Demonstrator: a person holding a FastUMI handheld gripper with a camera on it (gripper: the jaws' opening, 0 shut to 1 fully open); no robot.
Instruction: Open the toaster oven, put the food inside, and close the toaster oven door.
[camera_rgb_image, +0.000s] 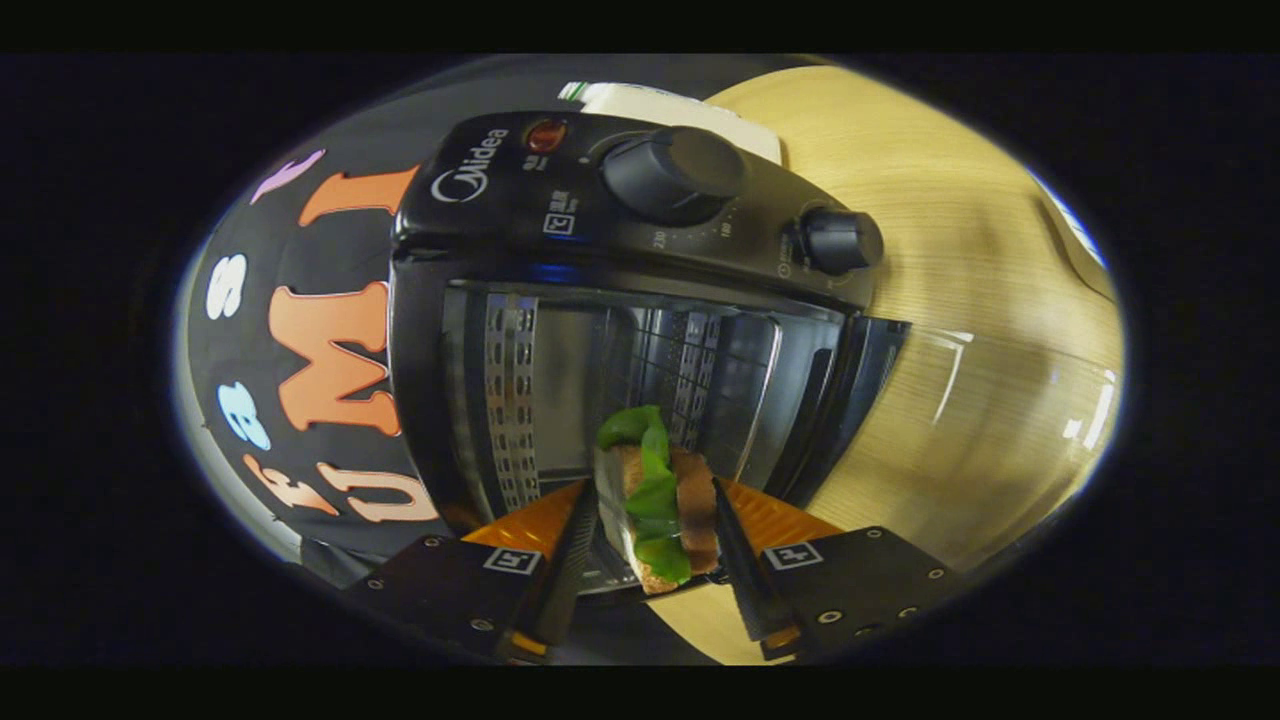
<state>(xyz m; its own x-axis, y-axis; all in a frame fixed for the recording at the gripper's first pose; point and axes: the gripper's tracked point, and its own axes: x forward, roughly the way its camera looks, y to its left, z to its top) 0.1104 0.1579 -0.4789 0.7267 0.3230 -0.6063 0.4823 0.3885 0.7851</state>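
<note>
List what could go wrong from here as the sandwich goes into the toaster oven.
1. The sandwich is pinched upright between the hand-held gripper fingers; its green lettuce sticks out and may slip free.
2. It sits at the toaster oven mouth; tilting could snag it on the wire rack.
3. The open glass door lies close beside the approach and could get bumped.

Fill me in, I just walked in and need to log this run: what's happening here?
A person's hand-held gripper holds a sandwich with green lettuce between its two fingers, both pressing on it. Just beyond stands the black toaster oven on a wooden table, its glass door already swung open. The sandwich sits at the mouth of the oven cavity, not yet set down inside. The door remains to be closed afterwards.
</note>
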